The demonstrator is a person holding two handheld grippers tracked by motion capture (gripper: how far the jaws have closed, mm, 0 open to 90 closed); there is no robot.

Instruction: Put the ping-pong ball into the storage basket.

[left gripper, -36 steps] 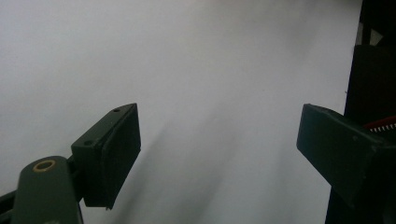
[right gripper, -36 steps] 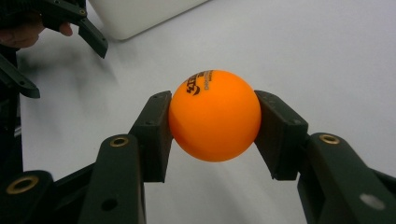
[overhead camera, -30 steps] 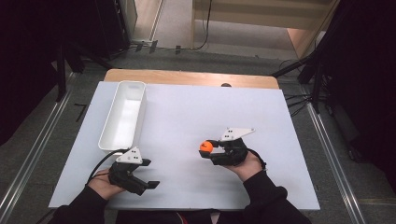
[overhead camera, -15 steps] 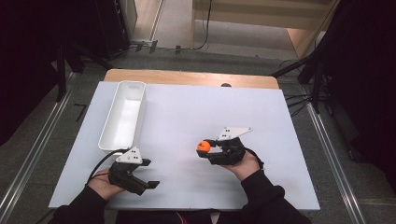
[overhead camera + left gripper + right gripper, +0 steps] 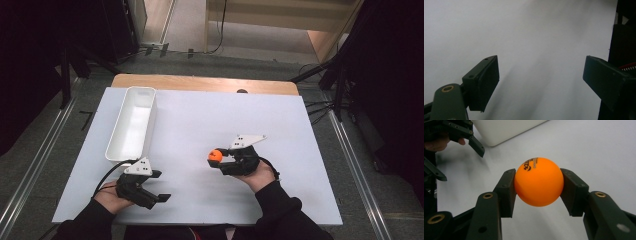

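Since a second ago our right gripper (image 5: pixel 220 159) has barely shifted, its fingers (image 5: pixel 505 191) pinching the orange table-tennis ball (image 5: pixel 539 181) just right of the high view's centre, above the white tabletop (image 5: pixel 210 125). Our left gripper (image 5: pixel 150 190), lower left, rests with fingers (image 5: pixel 484 82) spread wide. We judge the white bin (image 5: pixel 131 125) at upper left the goal: keep the squeeze even, carry level, release low inside.

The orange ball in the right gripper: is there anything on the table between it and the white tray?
Nothing visible stands in the way. The right gripper holds the orange ball over bare white table, and the stretch toward the white tray is open. The left gripper sits nearer the person, off that line.
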